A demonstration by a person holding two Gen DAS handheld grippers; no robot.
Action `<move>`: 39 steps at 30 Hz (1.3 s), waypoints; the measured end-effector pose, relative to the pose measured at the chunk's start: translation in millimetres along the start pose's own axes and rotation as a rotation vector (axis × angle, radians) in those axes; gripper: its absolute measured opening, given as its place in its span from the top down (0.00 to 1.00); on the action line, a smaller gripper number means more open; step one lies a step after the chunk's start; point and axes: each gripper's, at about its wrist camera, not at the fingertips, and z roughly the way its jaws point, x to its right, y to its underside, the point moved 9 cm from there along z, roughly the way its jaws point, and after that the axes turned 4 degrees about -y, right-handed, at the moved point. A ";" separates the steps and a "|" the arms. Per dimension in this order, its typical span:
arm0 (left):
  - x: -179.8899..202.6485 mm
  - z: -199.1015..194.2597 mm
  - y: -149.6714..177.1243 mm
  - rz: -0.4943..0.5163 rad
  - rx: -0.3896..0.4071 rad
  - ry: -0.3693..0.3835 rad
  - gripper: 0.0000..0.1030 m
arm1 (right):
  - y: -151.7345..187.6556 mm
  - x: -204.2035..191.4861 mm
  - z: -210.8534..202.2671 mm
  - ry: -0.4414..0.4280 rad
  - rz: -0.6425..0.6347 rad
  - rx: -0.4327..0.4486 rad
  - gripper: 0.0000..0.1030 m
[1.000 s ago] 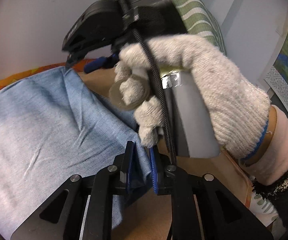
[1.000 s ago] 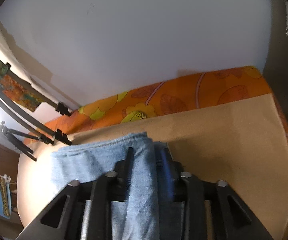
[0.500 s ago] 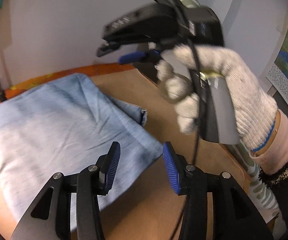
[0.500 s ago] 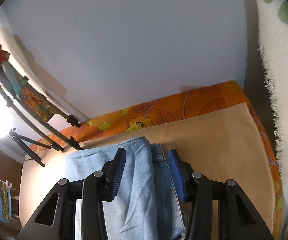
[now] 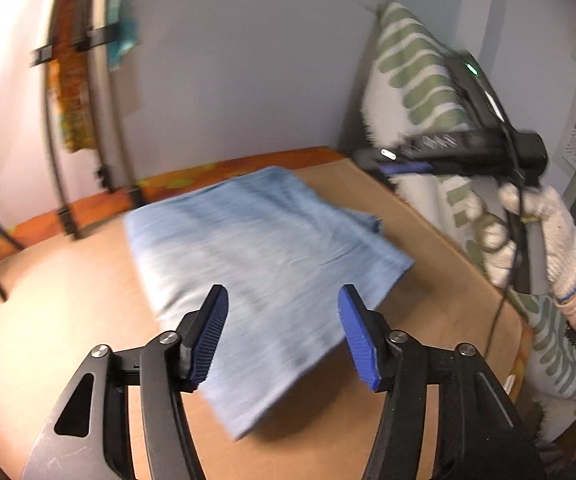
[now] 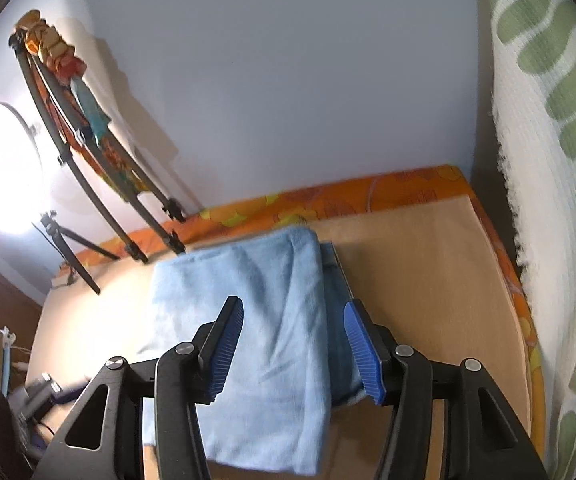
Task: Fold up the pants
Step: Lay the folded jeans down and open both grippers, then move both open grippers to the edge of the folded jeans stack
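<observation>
Light blue denim pants [image 5: 264,256] lie folded into a flat rectangular stack on the tan table [image 5: 68,320]. My left gripper [image 5: 282,332] is open and empty, raised above the near edge of the stack. My right gripper [image 6: 294,348] is open and empty, raised over the stack [image 6: 272,320]; a darker lower layer [image 6: 338,320] peeks out on its right side. The right gripper [image 5: 404,166] also shows in the left wrist view, held by a gloved hand [image 5: 544,228] at the right, apart from the pants.
An orange floral cloth [image 6: 368,196] runs along the table's far edge under a grey wall. A green-and-white patterned cushion [image 6: 552,160] stands on the right. A black folded stand [image 6: 100,184] and a bright ring light [image 6: 4,164] are at the left.
Both grippers let go of the pants, opened wide and pulled up and back. The folded stack now lies free on the table.
</observation>
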 end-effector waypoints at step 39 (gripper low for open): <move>-20.8 77.7 74.9 -0.228 -0.114 0.058 0.43 | -44.3 2.0 157.7 0.096 -0.167 -0.160 0.98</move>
